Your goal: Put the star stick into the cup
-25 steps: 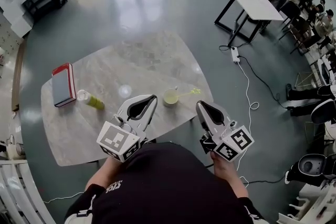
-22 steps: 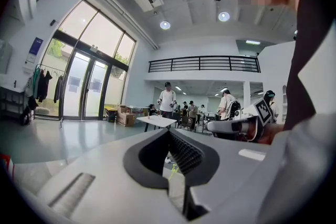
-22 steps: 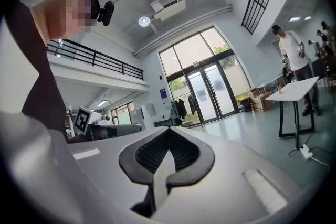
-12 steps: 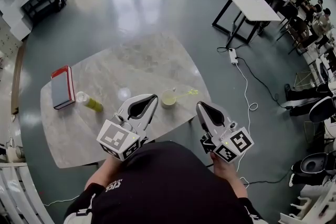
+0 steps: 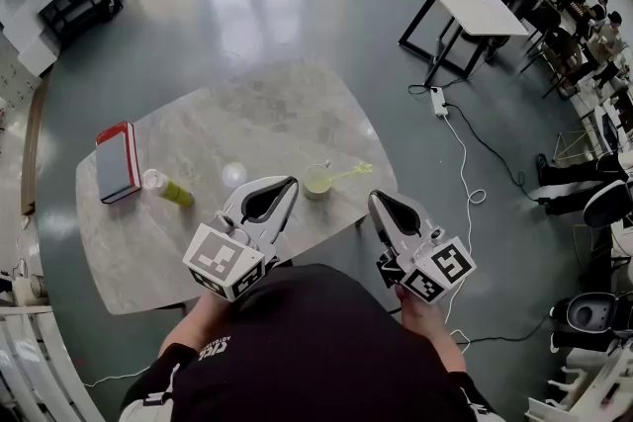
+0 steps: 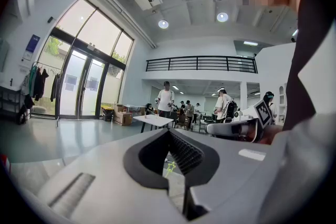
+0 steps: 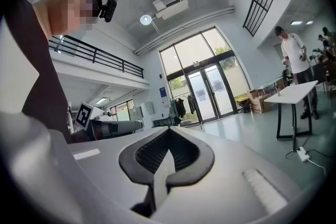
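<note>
A pale green cup (image 5: 317, 182) stands near the front edge of the marble table (image 5: 198, 242). The yellow-green star stick (image 5: 348, 175) rests in it, leaning right with its star end out over the rim. My left gripper (image 5: 290, 183) is held close to my body, just left of the cup and above the table's edge, shut and empty. My right gripper (image 5: 374, 199) hovers right of the cup, off the table's edge, also shut with nothing in it. Through the left gripper's (image 6: 168, 130) jaw gap the star (image 6: 169, 167) shows small. The right gripper view shows only closed jaws (image 7: 169, 128).
A red book (image 5: 117, 161) lies at the table's left end, with a yellow-green bottle (image 5: 168, 188) on its side next to it. A white table (image 5: 470, 0), a power strip (image 5: 439, 102) with its cable and several people are at the far right.
</note>
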`<action>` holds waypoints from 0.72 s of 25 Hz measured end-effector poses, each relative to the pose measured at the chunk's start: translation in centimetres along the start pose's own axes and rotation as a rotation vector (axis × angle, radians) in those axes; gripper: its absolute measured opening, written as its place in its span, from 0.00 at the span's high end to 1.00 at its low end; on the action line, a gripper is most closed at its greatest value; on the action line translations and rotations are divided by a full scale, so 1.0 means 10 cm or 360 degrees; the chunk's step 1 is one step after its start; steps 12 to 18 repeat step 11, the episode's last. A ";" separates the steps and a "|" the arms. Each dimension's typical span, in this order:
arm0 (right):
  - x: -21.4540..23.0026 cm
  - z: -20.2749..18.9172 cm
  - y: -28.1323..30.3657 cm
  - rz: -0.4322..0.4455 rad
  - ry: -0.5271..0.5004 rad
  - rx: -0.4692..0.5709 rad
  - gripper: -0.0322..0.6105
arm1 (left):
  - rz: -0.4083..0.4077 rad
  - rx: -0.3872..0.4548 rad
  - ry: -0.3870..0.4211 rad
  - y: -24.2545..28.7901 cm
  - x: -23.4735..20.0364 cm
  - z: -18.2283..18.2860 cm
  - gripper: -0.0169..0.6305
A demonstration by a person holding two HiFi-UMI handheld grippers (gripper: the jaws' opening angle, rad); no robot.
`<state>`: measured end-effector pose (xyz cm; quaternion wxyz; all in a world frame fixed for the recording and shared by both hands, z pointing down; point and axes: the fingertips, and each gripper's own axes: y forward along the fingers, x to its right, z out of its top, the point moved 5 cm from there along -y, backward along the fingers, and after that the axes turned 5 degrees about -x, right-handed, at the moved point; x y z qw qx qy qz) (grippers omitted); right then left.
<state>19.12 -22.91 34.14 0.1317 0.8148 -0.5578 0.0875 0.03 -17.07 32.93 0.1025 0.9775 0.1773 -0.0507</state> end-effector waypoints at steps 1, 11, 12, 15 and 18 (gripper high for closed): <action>0.00 -0.02 0.00 -0.0001 0.0009 -0.0006 0.93 | -0.0001 -0.0002 0.0002 0.00 0.00 -0.02 0.97; -0.01 -0.03 0.00 0.0005 0.0017 -0.0016 0.93 | -0.0004 -0.0016 -0.0005 0.00 0.00 -0.03 0.97; -0.01 -0.03 0.00 0.0005 0.0017 -0.0016 0.93 | -0.0004 -0.0016 -0.0005 0.00 0.00 -0.03 0.97; -0.01 -0.03 0.00 0.0005 0.0017 -0.0016 0.93 | -0.0004 -0.0016 -0.0005 0.00 0.00 -0.03 0.97; -0.01 -0.03 0.00 0.0005 0.0017 -0.0016 0.93 | -0.0004 -0.0016 -0.0005 0.00 0.00 -0.03 0.97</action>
